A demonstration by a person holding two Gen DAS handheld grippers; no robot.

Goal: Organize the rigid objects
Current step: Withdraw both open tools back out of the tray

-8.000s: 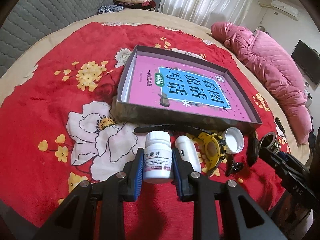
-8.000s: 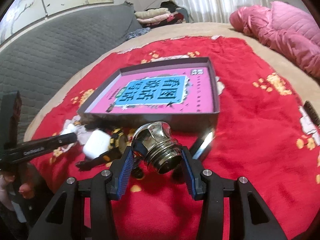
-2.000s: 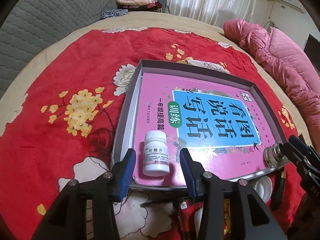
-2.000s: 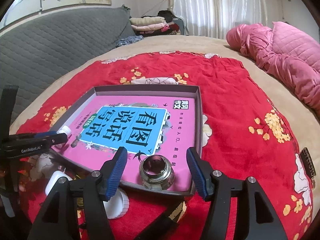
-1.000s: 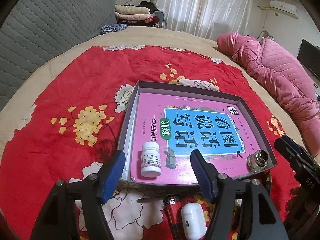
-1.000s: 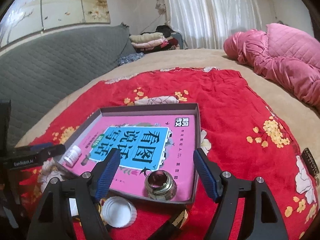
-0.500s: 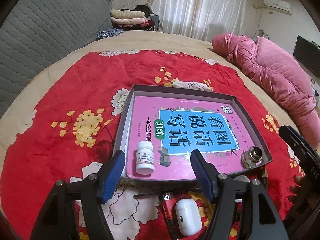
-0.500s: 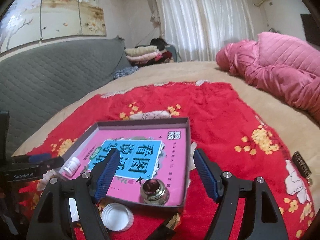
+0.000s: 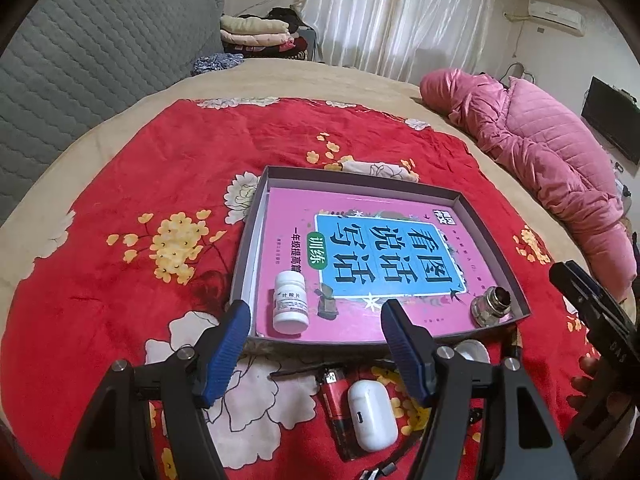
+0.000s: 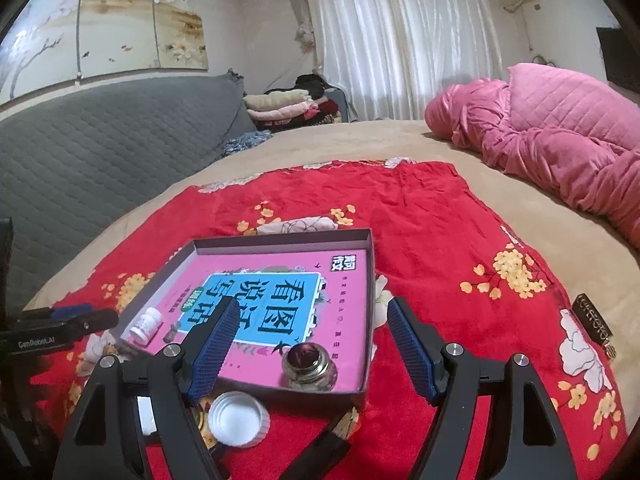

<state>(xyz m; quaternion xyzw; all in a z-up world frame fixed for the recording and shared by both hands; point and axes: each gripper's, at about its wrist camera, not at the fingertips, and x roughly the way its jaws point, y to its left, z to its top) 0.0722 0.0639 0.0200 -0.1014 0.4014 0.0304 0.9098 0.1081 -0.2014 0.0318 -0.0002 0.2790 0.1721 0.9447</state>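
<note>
Glossy white plastic earbud case (image 9: 372, 414) lies just outside the shallow grey cardboard tray's (image 9: 494, 236) near wall: light, stiff, probably slippery, best pinched across its flat sides. Left gripper (image 9: 316, 344) and right gripper (image 10: 310, 344) both gape wide, empty.

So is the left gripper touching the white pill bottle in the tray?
Apart. In the left wrist view the left gripper is open, short of the pill bottle.

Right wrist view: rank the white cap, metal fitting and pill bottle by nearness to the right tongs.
1. White cap, just below the left pad, outside the box.
2. Metal fitting, box's near corner.
3. Pill bottle, box's far-left side.
</note>
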